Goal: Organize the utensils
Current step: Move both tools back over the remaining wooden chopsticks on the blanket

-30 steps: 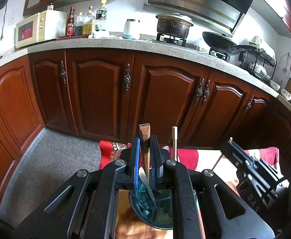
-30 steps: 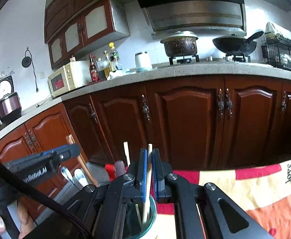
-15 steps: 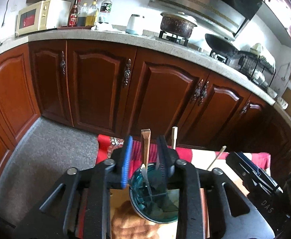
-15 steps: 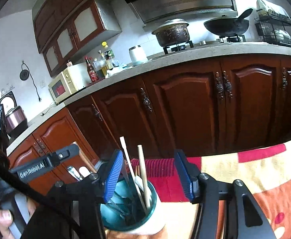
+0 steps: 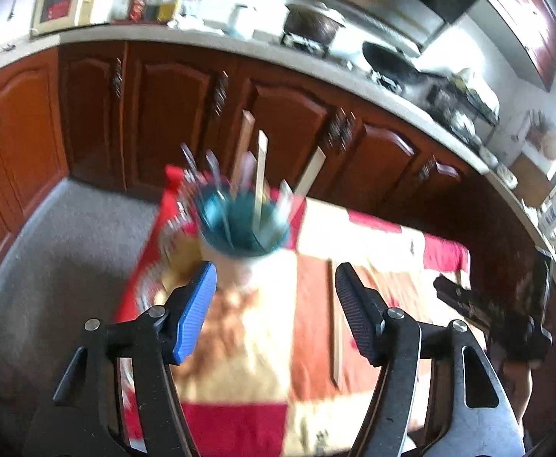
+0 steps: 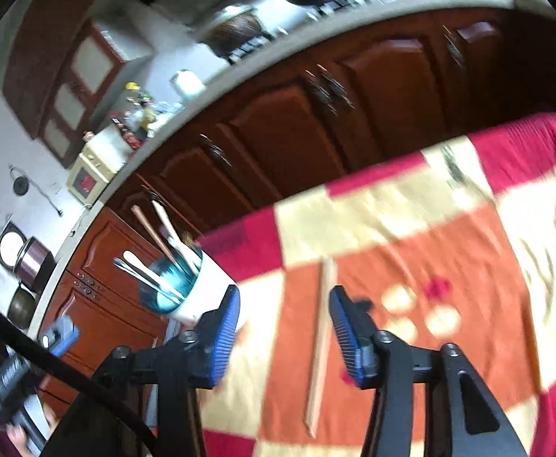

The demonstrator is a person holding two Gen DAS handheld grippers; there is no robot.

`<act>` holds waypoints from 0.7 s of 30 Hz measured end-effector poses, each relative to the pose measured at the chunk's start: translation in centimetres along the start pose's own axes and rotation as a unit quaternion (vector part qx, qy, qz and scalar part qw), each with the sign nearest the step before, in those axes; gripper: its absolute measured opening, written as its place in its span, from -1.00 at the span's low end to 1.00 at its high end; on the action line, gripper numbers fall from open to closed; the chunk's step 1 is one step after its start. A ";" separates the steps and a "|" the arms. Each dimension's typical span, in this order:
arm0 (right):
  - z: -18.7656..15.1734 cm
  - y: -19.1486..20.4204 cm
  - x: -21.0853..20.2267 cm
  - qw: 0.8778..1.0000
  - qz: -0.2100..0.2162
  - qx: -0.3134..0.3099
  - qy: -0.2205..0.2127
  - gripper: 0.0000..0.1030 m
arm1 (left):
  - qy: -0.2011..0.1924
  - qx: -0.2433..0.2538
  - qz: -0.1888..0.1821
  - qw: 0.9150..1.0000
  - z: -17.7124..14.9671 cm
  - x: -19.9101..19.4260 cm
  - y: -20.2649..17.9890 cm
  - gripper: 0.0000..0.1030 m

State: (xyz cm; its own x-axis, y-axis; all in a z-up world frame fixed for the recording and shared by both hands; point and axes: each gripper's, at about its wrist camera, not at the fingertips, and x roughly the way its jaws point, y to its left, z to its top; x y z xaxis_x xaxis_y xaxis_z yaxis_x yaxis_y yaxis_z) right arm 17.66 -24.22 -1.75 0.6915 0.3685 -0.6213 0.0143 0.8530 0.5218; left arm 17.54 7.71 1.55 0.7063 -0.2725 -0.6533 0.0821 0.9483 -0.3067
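We are seeing one wooden chopstick (image 6: pixel 320 346) lying flat on the checked cloth (image 6: pixel 449 228), long axis running away from us; the teal-lined cup (image 5: pixel 241 224) is holding upright chopsticks and spoons; left gripper (image 5: pixel 276 312) and right gripper (image 6: pixel 283 337) are both gaping, empty.

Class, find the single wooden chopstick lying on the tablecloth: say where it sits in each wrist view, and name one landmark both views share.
Left wrist view: the chopstick lies right of centre, lengthwise on the orange patch, beside the right finger.
Right wrist view: the chopstick lies low in the middle, between the open fingers.
Shared landmark: the utensil cup with the teal inside.
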 end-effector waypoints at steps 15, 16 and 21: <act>-0.9 -2.8 5.3 0.992 -0.018 0.007 0.126 -0.40 | 0.092 -0.020 -0.003 0.996 -3.2 4.7 -2.6 0.26; -0.7 -2.9 6.2 0.991 -0.020 0.006 0.132 -0.46 | 0.097 -0.021 -0.004 0.995 -3.3 5.3 -2.5 0.26; 0.4 -3.8 10.7 0.986 -0.033 0.012 0.161 -0.58 | 0.118 -0.027 -0.006 0.993 -3.4 8.4 -1.9 0.26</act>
State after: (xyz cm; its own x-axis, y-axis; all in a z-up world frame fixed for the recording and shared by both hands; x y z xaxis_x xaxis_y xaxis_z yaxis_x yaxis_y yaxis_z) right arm 25.29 -23.68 -10.12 0.4235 0.4139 -0.8058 0.0718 0.8714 0.4853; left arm 20.93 3.01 -5.72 0.5201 -0.3203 -0.7917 0.0478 0.9365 -0.3475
